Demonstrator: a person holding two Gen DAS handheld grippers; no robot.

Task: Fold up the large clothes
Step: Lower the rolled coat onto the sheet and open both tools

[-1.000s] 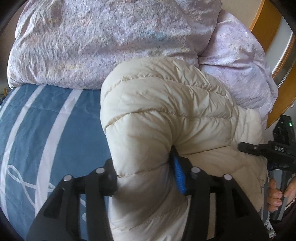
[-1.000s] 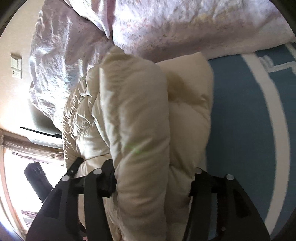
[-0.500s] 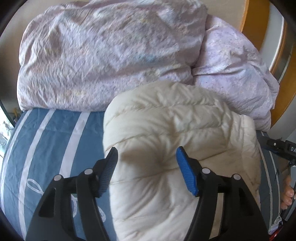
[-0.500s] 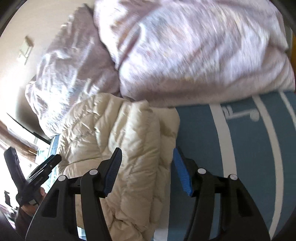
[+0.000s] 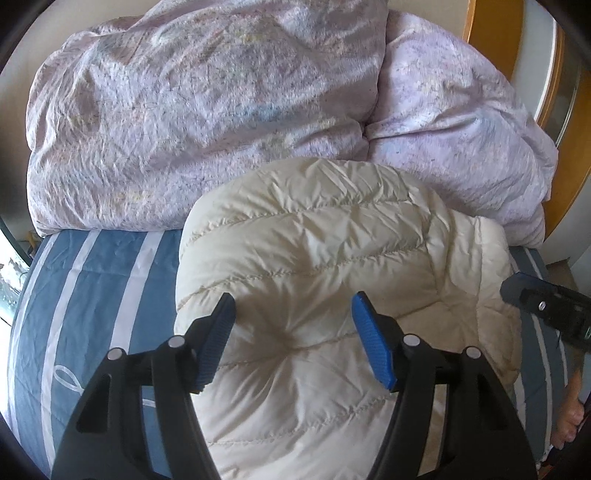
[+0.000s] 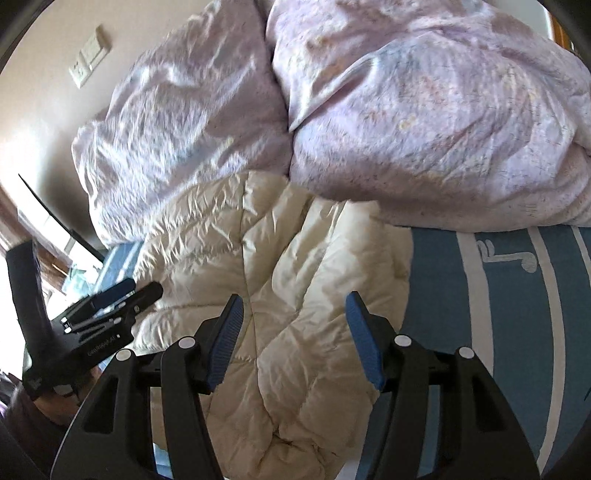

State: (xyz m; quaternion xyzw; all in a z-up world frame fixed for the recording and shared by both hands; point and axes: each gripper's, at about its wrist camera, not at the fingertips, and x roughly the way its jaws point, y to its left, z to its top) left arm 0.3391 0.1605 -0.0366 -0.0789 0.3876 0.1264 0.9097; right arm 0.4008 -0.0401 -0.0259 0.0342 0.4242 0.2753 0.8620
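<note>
A cream quilted puffer jacket (image 5: 325,266) lies folded in a bundle on the blue striped bed sheet (image 5: 96,280). It also shows in the right wrist view (image 6: 280,266). My left gripper (image 5: 293,334) is open and empty, its blue pads spread just above the jacket's near fold. My right gripper (image 6: 293,332) is open and empty above the jacket's other side. The left gripper also shows in the right wrist view (image 6: 110,299) at the left, and the right gripper shows at the right edge of the left wrist view (image 5: 546,306).
A bulky crumpled lilac duvet (image 5: 221,110) is piled against the far side of the jacket; it also fills the top of the right wrist view (image 6: 406,110). A wooden frame (image 5: 480,33) stands at the far right. A wall switch (image 6: 88,55) is on the wall.
Both grippers let go of the jacket and opened. They pulled back and up. The jacket dropped from its raised hump and now rests lower on the bed.
</note>
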